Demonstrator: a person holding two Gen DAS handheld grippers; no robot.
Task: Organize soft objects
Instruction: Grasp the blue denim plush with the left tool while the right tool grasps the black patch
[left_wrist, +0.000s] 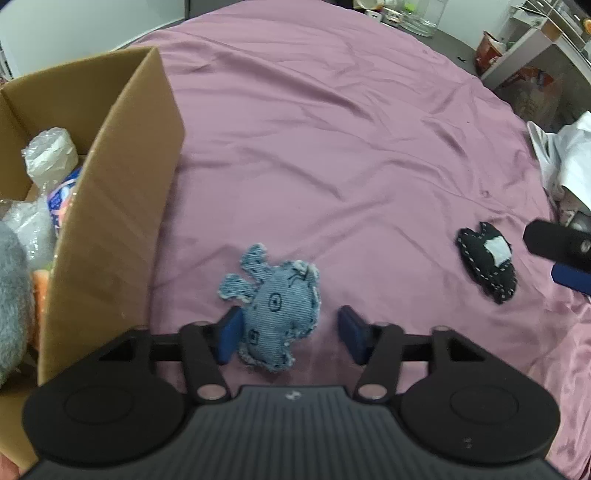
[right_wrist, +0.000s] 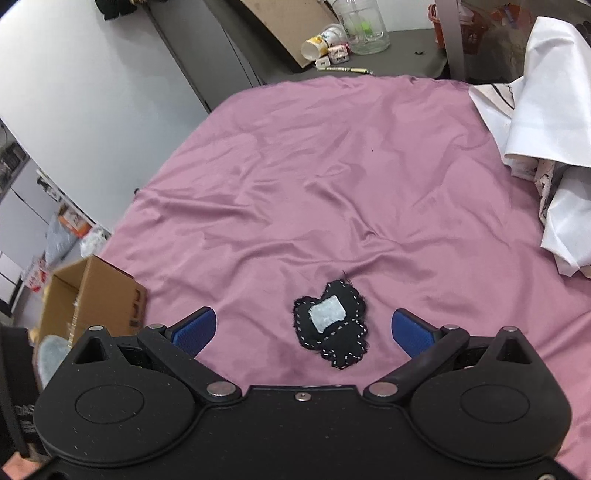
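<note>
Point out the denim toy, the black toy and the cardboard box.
denim toy (left_wrist: 275, 312), left wrist view, middle of its body
black toy (right_wrist: 334, 325), right wrist view, its pale patch
cardboard box (left_wrist: 114, 221), left wrist view, its near wall

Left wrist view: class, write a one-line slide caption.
Open left gripper straddles a denim toy on pink sheet, beside a cardboard box.
</note>
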